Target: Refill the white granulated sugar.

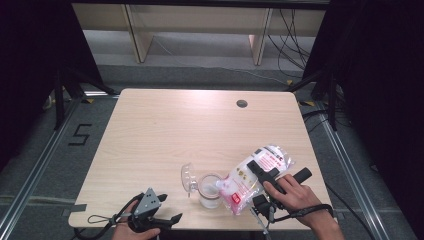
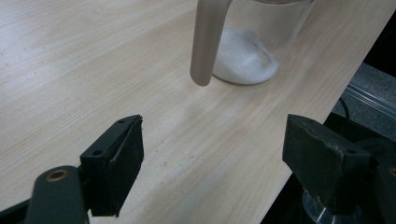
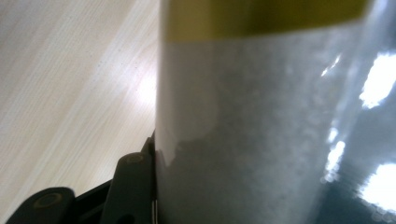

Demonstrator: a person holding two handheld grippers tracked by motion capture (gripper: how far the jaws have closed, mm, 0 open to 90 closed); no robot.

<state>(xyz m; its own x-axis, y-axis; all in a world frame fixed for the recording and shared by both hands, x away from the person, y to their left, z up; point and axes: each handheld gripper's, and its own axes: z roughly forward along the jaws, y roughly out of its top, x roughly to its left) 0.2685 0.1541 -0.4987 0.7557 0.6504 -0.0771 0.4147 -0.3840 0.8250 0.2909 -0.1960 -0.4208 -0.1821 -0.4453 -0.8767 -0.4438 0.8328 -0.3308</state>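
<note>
Two grippers are in your hands at the near edge of the table (image 1: pixel 150 130). Your right gripper (image 1: pixel 261 172) is clamped on a clear plastic bag (image 1: pixel 252 177) printed in red and white; in the high view one black jaw lies across the top face of the bag, and in the right gripper view the bag's glossy white-and-yellow film presses flat against the one jaw visible at lower left. You hold the bag tilted, its lower end down and to the left, over the mouth of a clear glass jar (image 1: pixel 210 191).

The jar stands upright on the table near the front edge, just left of your right hand (image 1: pixel 295 192). White granules lie heaped in its bottom, seen best in the left gripper view, where the jar (image 2: pixel 254 44) sits at the top of the frame. Whether the bag's lower end touches the jar's rim cannot be told from the high view. A clear lid (image 1: pixel 188 177) hangs open at the jar's left side, tilted on edge; in the left gripper view a pale handle-like strip (image 2: pixel 205 42) runs down in front of the jar, its tip clear of the table.

Your left gripper (image 1: pixel 167 220) rests at the front-left corner of the table, well apart from the jar. Its jaws stand wide with nothing between them, bare wood showing in the gap.
</note>
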